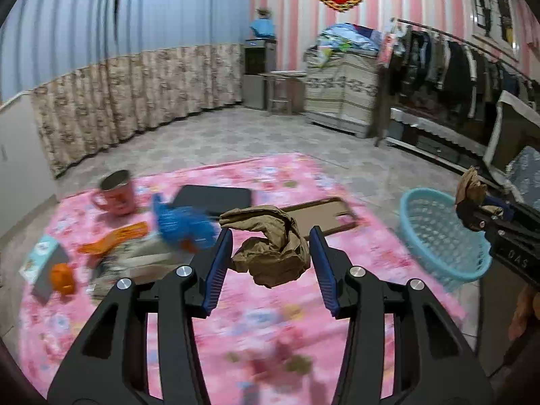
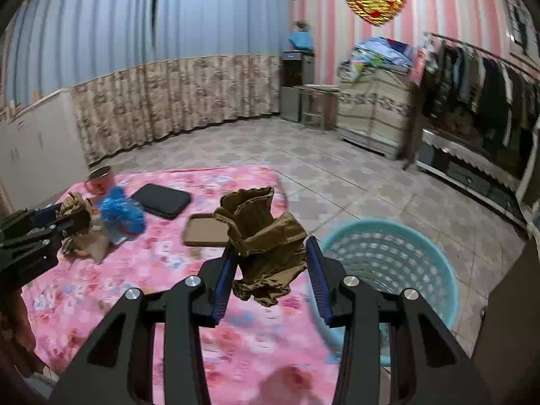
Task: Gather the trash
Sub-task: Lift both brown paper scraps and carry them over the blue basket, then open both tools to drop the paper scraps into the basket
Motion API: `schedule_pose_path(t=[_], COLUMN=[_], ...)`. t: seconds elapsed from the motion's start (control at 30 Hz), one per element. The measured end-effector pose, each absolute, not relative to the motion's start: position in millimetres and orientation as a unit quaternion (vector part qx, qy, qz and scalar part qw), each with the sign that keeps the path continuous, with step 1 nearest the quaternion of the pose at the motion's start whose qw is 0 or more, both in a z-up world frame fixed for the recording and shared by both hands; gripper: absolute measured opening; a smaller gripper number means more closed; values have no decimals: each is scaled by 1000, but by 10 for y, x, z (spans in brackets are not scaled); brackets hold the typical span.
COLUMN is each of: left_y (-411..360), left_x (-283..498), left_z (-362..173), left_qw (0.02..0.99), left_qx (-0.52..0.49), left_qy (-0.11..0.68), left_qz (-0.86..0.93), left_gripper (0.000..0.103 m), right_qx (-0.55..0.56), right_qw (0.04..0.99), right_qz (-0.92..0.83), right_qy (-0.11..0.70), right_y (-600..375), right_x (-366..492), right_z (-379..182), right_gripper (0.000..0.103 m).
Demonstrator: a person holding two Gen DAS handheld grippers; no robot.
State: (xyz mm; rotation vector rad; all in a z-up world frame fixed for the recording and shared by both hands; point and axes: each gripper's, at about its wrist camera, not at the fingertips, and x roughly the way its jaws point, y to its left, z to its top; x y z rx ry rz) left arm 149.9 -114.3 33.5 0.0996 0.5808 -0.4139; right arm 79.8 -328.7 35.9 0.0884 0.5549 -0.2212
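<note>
A crumpled wad of brown paper hangs above the pink blanket, pinched between the blue pads of my left gripper. In the right wrist view a second crumpled brown paper wad is clamped in my right gripper, just left of the light blue basket. The right gripper with its paper shows at the right edge, over the basket. At the left edge of the right wrist view is the left gripper with its paper.
On the blanket lie a red mug, a blue crumpled plastic bag, a black case, a brown tray, orange pieces and a small box. Tiled floor, a clothes rack and curtains lie beyond.
</note>
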Motion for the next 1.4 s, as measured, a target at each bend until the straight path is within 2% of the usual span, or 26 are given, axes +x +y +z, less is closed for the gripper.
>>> schedule_pose_path(t=[0.57, 1.07, 1.13, 1.2, 1.4], left_y=[-2837, -3621, -3669, -3699, -3559], left_x=[1663, 1700, 1741, 1779, 1840], left_z=[-52, -101, -77, -53, 48], left_qw=[889, 864, 863, 865, 883], left_qx=[81, 114, 114, 112, 103], left_qy=[322, 324, 325, 324, 308], left_qz=[-316, -368, -369, -366, -339], left_gripper=[47, 48, 55, 71, 90], right_qx=[93, 131, 136, 138, 137], right_qw=[928, 913, 913, 912, 912], right_qz=[-222, -247, -247, -247, -245], right_qy=[286, 296, 296, 296, 299], right_y=[-4458, -4886, -4904, -4921, -4943], right_x=[637, 599, 602, 614, 620], right_z=[-44, -267, -276, -286, -314], right_gripper=[41, 41, 41, 41, 41])
